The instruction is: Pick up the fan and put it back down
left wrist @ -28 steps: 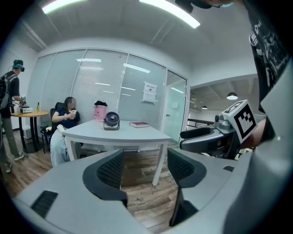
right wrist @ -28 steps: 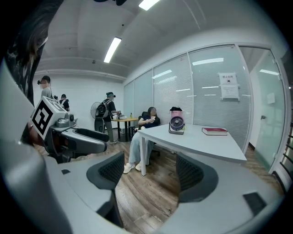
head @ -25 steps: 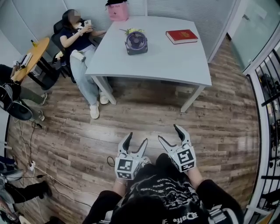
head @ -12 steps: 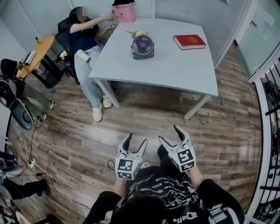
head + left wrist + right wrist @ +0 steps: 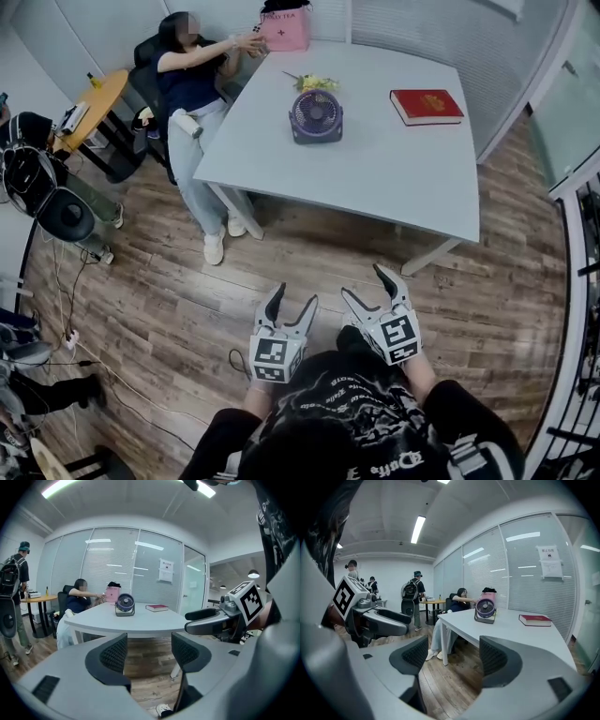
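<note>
**A:** Head view first. Where is the fan?

**B:** The fan (image 5: 316, 115) stands upright on the table (image 5: 394, 187), toward the far side, between a pink bag (image 5: 284, 28) and a red book (image 5: 427, 105). Your left gripper (image 5: 292, 298) and right gripper (image 5: 364, 284) hang close to your body over the floor, well apart from the table. Nothing is lifted yet, so I judge you are on the approach. Only this view shows both grippers and the whole tabletop together.

**A:** And the left gripper view?

**B:** Its jaws stand wide with only floor between them. The fan shows small and far off, its round grille facing you. This view adds your right gripper alongside and a standing person (image 5: 11, 602) with a backpack at the left.

**A:** And the right gripper view?

**B:** Here too the jaws are wide, with nothing between them. The fan's base shows more clearly here. A seated person (image 5: 461, 599) reaches an arm toward the bag, just beside the fan.

**A:** So how do you do this well?

**B:** Walk to the near edge with the jaws left wide. Come at the fan low and level, and close on its frame or base, not the grille. Mind that arm. Lift straight up, then set the fan down flat.
</note>
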Demonstrator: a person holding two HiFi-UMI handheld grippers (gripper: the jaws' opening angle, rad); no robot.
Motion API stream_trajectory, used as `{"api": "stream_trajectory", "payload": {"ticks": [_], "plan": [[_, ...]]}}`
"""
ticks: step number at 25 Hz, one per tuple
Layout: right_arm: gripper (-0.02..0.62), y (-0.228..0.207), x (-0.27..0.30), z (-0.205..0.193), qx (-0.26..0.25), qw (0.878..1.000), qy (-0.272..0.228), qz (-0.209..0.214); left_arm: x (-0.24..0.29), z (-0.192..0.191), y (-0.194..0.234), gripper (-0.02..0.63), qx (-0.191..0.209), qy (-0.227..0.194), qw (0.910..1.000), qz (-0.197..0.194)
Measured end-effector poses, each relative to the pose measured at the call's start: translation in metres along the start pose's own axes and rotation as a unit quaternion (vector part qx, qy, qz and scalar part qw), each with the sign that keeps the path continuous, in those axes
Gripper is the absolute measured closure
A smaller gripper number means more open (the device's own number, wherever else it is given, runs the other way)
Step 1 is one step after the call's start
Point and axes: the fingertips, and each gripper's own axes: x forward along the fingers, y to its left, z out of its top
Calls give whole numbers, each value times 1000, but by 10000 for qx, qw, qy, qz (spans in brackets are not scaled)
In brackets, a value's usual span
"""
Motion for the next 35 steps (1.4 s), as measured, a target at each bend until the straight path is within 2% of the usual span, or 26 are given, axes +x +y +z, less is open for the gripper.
{"api": "stream_trajectory", "payload": {"ticks": [9, 18, 27, 35], "plan": [[265, -73, 25, 14, -109, 9998, -35, 139, 73, 28, -12, 307, -22, 11, 10000, 89], [267, -139, 42, 14, -149, 9997, 28, 195, 140, 41, -31, 307, -60, 88, 9999, 37], [273, -160, 56, 9, -191, 9993, 175, 256, 168, 45, -28, 307, -105, 177, 9997, 112], [273, -166, 86, 18, -253, 9991, 250, 218, 193, 44, 3, 307, -157, 272, 9995, 55]]}}
